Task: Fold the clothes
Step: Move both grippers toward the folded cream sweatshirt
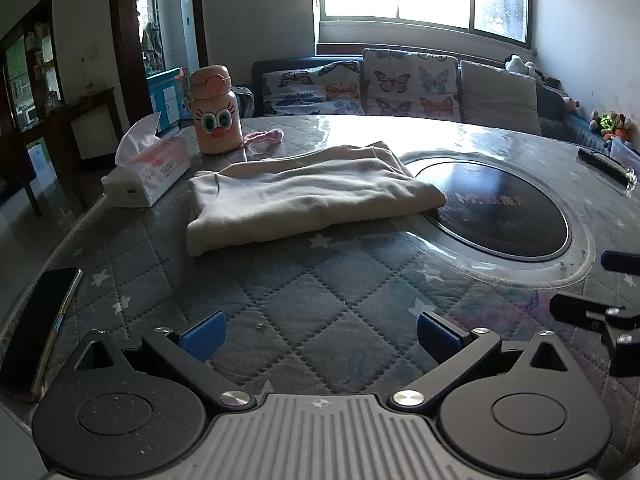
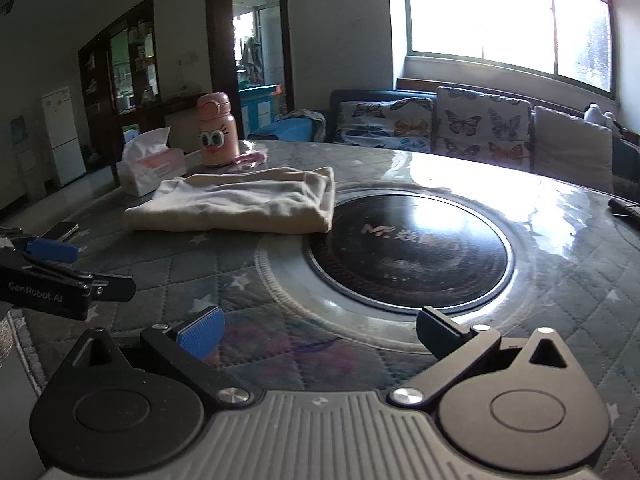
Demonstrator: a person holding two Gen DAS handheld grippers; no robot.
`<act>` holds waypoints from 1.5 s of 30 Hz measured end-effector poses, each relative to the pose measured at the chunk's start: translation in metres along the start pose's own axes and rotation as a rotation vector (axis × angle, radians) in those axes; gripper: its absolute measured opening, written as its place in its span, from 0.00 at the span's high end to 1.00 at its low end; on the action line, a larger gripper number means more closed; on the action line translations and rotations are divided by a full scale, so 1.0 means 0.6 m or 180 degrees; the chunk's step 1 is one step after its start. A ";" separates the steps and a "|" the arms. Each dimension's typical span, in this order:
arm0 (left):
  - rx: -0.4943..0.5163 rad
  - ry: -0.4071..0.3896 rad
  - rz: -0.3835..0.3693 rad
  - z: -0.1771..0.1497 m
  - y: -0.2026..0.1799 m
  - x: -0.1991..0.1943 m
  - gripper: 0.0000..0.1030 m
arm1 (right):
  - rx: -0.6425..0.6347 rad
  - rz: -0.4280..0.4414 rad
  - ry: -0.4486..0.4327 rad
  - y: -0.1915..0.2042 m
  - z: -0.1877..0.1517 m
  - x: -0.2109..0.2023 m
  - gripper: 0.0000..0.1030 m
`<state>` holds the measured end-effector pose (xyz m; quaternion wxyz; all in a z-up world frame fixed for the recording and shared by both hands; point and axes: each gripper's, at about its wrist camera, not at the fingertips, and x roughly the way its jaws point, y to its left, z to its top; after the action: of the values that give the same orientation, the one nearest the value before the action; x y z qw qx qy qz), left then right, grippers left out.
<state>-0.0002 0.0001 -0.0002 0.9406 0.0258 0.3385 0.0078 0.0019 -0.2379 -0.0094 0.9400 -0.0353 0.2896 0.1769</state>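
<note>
We've got the folded cloth [image 1: 308,196] lying flat on the bench [image 1: 320,292], well ahead of both sets of fingers, with the left gripper [image 1: 320,338] and right gripper [image 2: 320,334] spread wide, holding nothing and well clear of it.

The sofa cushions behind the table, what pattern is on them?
Colourful butterflies on a pale ground cover the sofa cushions; the left wrist view shows them best.

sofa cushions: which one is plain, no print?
The cushion at the window end of the sofa, plain off-white. The other two beside it, and, carry coloured butterfly prints.
</note>
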 end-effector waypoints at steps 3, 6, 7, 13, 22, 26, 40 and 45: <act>-0.0039 0.0025 -0.0042 -0.002 0.001 0.000 0.00 | 0.0009 -0.0008 0.0021 0.004 0.000 -0.003 0.00; -0.0078 0.0050 -0.0085 -0.005 0.002 0.000 0.00 | 0.0024 0.0049 0.0076 0.015 -0.003 0.001 0.00; -0.0091 0.0059 -0.0099 -0.005 0.002 0.000 0.00 | 0.0078 0.0114 0.0113 0.005 -0.002 0.004 0.00; -0.0082 0.0108 -0.0080 -0.002 0.005 0.009 0.00 | 0.0046 0.0144 0.0179 0.004 0.002 0.012 0.00; -0.0003 0.0105 -0.0080 0.012 0.009 0.026 0.00 | -0.0065 0.0226 0.0247 0.016 0.019 0.032 0.00; -0.0026 0.0119 -0.0063 0.019 0.015 0.037 0.00 | -0.0117 0.0277 0.0259 0.021 0.030 0.043 0.00; -0.0107 0.0191 0.0041 0.040 0.041 0.058 0.00 | -0.0165 0.0335 0.0327 0.027 0.067 0.080 0.00; -0.0160 0.0218 0.0076 0.050 0.054 0.068 0.00 | -0.0219 0.0338 0.0336 0.030 0.084 0.093 0.00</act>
<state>0.0502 0.0327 -0.0015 0.9286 0.0058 0.3699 0.0284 0.0651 -0.1950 0.0022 0.9109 -0.0615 0.3340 0.2342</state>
